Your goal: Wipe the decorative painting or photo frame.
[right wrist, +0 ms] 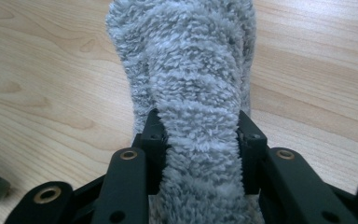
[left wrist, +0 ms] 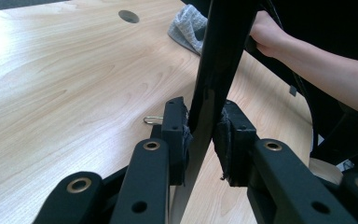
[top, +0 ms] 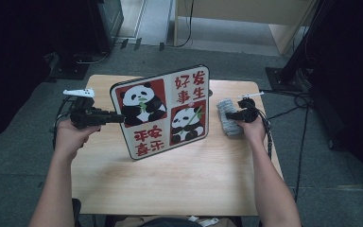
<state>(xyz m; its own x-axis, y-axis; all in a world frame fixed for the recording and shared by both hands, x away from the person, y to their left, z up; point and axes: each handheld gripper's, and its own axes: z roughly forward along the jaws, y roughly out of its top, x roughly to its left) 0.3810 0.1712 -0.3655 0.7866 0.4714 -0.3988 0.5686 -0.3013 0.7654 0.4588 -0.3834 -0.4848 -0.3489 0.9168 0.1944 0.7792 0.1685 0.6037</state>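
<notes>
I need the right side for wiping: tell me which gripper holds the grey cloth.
The right gripper: a fold of the fluffy grey cloth sits between its jaws on the wooden table. The left gripper instead clamps the panda board by its edge.

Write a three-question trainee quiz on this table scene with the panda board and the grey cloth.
1. True or false: the panda board lies flat on the table.
2. Which hand-held gripper clamps the board's edge? A) left B) right
3. Fill in: the right hand-held gripper has its jaws around the grey fluffy ____.

Key:
1. False; it stands tilted on its lower edge.
2. A; the left hand-held gripper grips the board's thin edge.
3. cloth
</notes>
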